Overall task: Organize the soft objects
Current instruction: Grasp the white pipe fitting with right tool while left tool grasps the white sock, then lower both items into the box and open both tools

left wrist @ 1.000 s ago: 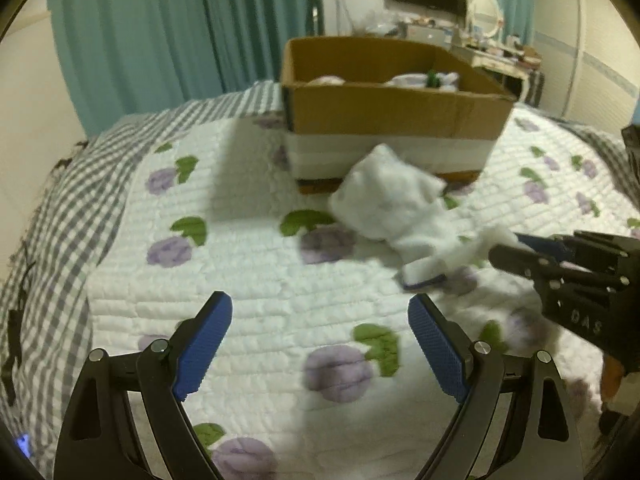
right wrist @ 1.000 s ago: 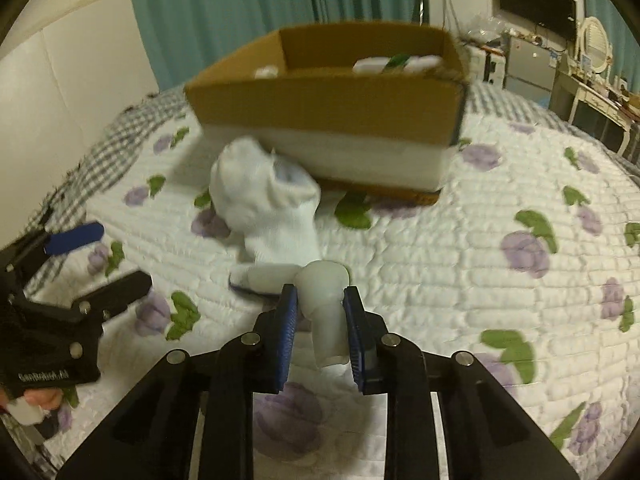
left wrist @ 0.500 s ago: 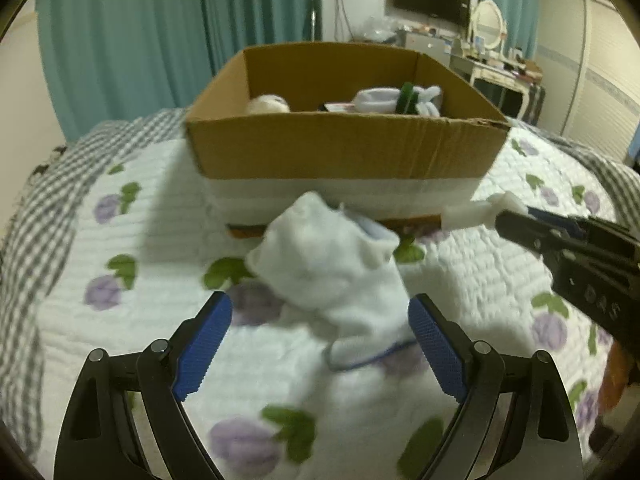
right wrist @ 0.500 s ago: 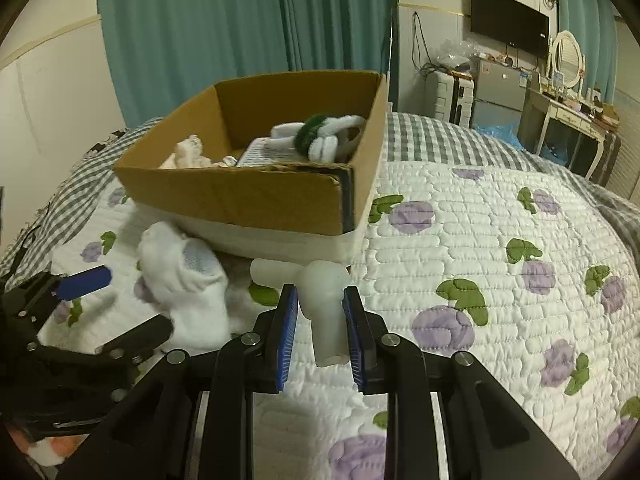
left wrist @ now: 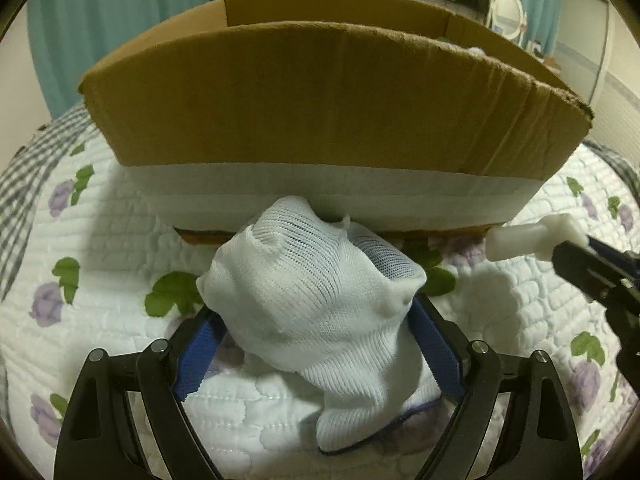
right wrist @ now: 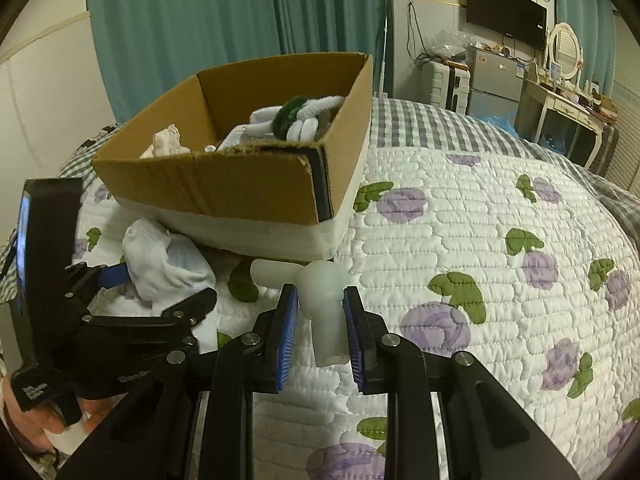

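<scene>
A white knitted sock (left wrist: 320, 320) lies crumpled on the quilt right against the front of the cardboard box (left wrist: 320, 96). My left gripper (left wrist: 316, 344) is open with its blue pads on either side of the sock; it also shows in the right wrist view (right wrist: 156, 280) around the sock (right wrist: 164, 264). My right gripper (right wrist: 318, 320) is shut on a whitish soft T-shaped piece (right wrist: 320, 296), held above the quilt near the box's front right corner; the piece shows in the left wrist view (left wrist: 532, 236) too. The box (right wrist: 240, 184) holds several soft items, among them a white and green plush (right wrist: 300, 120).
The bed has a white quilt with purple flowers (right wrist: 480, 240) and a grey checked blanket (right wrist: 420, 128) behind. Teal curtains (right wrist: 220, 20) hang at the back. A dresser, mirror and small fridge (right wrist: 496, 76) stand at the far right.
My left gripper moved forward and down so its open pads now flank the sock. My right gripper carried the white piece a little higher and closer to the box corner.
</scene>
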A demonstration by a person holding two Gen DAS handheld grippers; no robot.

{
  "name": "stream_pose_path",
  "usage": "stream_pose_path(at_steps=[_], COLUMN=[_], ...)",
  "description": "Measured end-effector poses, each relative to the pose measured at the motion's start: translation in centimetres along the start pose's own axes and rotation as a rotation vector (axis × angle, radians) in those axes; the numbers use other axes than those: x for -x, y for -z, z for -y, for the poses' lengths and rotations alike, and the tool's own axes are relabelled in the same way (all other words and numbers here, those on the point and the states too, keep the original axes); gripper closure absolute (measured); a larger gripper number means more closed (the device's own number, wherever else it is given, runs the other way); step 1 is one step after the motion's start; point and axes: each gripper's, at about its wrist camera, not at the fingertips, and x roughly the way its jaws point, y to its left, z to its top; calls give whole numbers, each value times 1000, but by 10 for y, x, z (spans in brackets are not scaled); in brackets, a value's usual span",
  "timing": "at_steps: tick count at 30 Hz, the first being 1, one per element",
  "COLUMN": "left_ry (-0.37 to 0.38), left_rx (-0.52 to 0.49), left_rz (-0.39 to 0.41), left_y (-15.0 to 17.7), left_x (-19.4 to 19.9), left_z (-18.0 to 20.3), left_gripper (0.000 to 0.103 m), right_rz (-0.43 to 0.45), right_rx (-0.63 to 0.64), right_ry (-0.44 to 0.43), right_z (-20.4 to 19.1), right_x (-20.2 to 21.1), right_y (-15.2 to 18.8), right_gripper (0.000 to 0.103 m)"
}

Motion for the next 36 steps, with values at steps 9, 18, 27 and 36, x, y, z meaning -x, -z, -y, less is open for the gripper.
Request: stream_pose_path(at_steps=[9, 18, 27, 36], left_ry=[76, 107, 117, 93], left_rx=[-47, -77, -110, -141], left_rz=[20, 102, 260, 328], left_y=[14, 27, -21, -85], left_x=[32, 97, 167, 152], left_z=[-19, -38, -38, -36], left_gripper=[48, 48, 48, 48], right_rz=[9, 84, 225, 259], right_rx=[-36, -52, -12, 23], right_ry=[15, 18, 12, -21], right_z=[-1, -16, -37, -44], right_x=[15, 57, 108, 75], right_y=[14, 3, -61, -136], right_gripper=[80, 80, 80, 80])
